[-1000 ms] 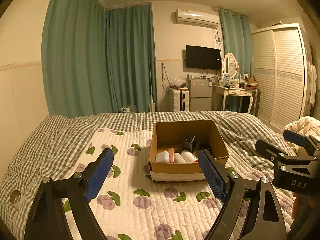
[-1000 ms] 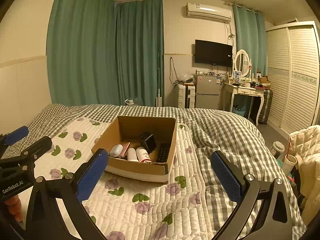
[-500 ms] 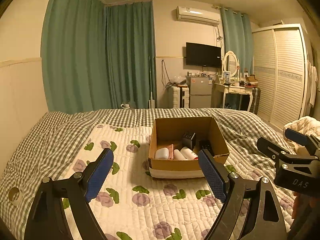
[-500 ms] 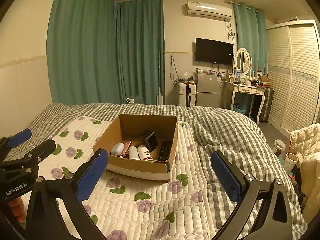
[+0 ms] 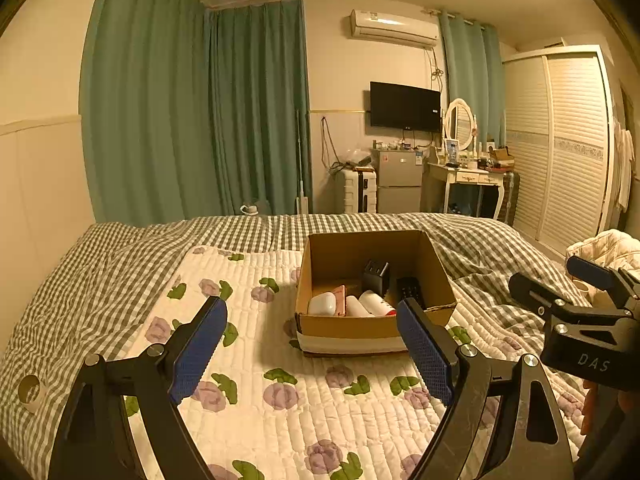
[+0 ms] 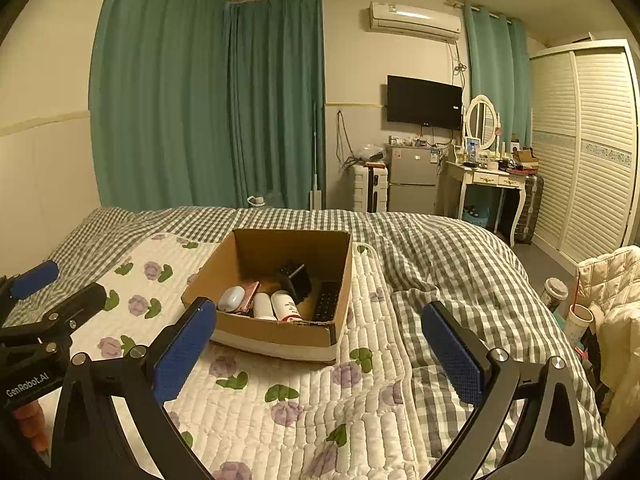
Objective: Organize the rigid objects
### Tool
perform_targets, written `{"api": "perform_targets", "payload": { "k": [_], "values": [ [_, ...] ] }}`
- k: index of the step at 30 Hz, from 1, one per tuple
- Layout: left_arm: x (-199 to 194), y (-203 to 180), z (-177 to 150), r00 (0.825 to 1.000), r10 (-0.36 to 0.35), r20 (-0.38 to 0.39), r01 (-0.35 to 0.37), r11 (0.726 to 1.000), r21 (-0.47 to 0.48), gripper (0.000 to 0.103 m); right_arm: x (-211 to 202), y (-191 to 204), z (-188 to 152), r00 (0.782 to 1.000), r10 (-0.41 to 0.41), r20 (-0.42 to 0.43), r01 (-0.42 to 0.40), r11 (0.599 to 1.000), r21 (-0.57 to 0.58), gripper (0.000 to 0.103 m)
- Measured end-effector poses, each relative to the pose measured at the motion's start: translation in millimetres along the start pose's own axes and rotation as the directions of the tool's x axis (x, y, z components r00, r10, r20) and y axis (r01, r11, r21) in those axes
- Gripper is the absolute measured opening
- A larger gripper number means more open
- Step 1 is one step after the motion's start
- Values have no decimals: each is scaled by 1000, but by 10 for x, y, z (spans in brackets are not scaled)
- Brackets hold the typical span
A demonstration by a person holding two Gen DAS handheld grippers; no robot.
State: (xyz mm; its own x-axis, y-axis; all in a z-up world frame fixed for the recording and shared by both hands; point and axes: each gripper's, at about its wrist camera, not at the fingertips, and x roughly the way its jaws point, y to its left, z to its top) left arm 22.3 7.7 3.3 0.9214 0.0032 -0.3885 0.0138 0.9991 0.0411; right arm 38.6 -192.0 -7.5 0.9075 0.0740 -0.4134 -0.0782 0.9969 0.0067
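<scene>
A brown cardboard box point(image 5: 352, 326) point(image 6: 276, 334) sits on the flowered quilt on the bed. Inside lie a white oval case point(image 5: 322, 304) point(image 6: 231, 298), a pink flat item point(image 6: 249, 293), two white bottles point(image 5: 374, 303) point(image 6: 285, 305), a black charger block point(image 5: 376, 273) point(image 6: 296, 280) and a black remote point(image 6: 326, 301). My left gripper point(image 5: 312, 350) is open and empty, held above the quilt in front of the box. My right gripper point(image 6: 316, 350) is open and empty, also in front of the box, to its right.
The flowered quilt point(image 5: 256, 360) lies over a grey checked cover point(image 6: 440, 264). Paper cups point(image 6: 554, 292) and a cream padded jacket point(image 6: 612, 280) are beside the bed at right. A fridge, dressing table and wardrobe stand along the far wall.
Both grippers have risen and drawn back slightly, so the box sits lower and farther in each view. Both stay open and empty.
</scene>
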Motion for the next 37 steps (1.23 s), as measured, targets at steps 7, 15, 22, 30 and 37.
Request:
{"api": "perform_targets", "payload": {
  "k": [7,15,22,30,37],
  "values": [
    [1,1,4,1000,0,6,0,1000,4,89,34,-5,-15,1000,-7,-5,7,1000,6,103],
    [33,20,31,1000,7,3,-7,1000,7,89,54,15,15,1000,-5,-1,5,1000,6,103],
    [35,2,-5,1000,7,0,-7,1000,17,89,68,20,9,1000,-7,-5,7,1000,7,103],
    [39,27,-31,1000,13,-5,-13,1000,16,89,72,-2,-14,1000,-13,-6,13,1000,14,103],
    [52,26,-54,1000,15,-11,-15,1000,21,89,89,-8,-49,1000,-16,-16,16,1000,14,103]
  ]
}}
